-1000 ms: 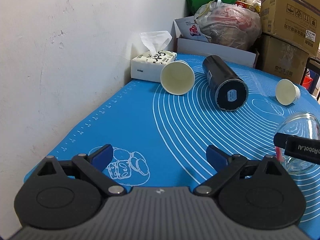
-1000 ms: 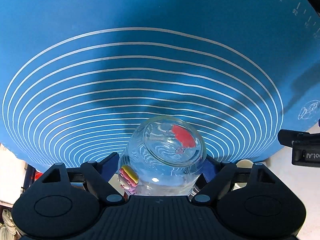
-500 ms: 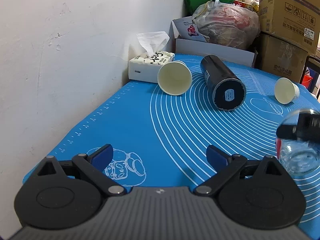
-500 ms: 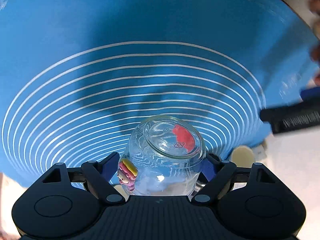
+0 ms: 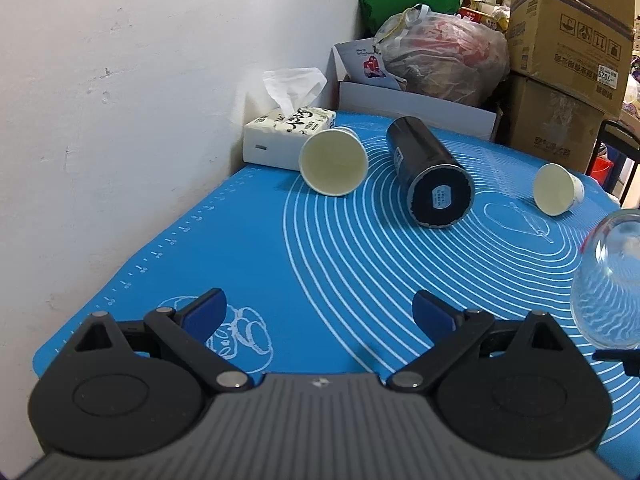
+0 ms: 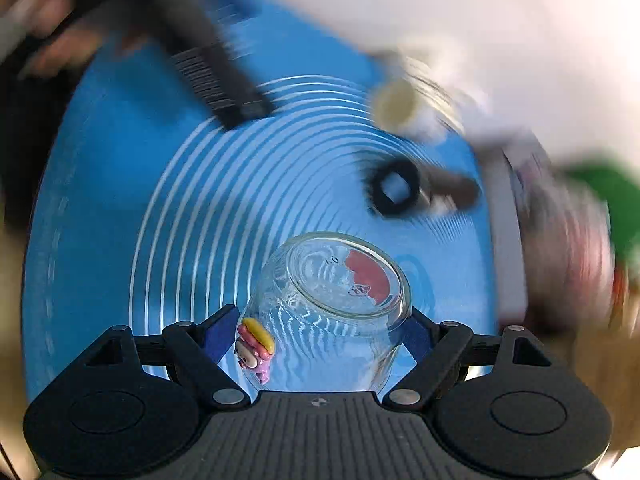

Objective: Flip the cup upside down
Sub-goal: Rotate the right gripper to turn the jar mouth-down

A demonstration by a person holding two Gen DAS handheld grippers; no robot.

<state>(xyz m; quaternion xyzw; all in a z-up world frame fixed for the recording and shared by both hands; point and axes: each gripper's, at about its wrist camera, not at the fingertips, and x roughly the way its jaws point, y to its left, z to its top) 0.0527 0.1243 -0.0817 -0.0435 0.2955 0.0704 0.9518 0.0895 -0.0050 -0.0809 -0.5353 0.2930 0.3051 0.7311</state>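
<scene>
My right gripper [image 6: 320,334] is shut on a clear glass cup [image 6: 326,308] with a small cartoon figure on its side. The cup's thick base points away from the camera, over the blue mat [image 6: 120,200]. In the left wrist view the same glass cup [image 5: 608,280] hangs at the right edge above the mat [image 5: 248,248], base uppermost. My left gripper [image 5: 320,312] is open and empty, low over the mat's near left corner. The right wrist view is motion-blurred.
On the mat lie a paper cup [image 5: 334,162], a black cylinder [image 5: 430,172] and a smaller paper cup [image 5: 556,190], all on their sides. A tissue box [image 5: 286,134] stands against the white wall. Cardboard boxes [image 5: 568,28] and bags crowd the back.
The right gripper has swung the glass cup round fast, so its view now sweeps across the mat toward the wall. In the left view the cup has turned more upright. The left gripper barely moved.
</scene>
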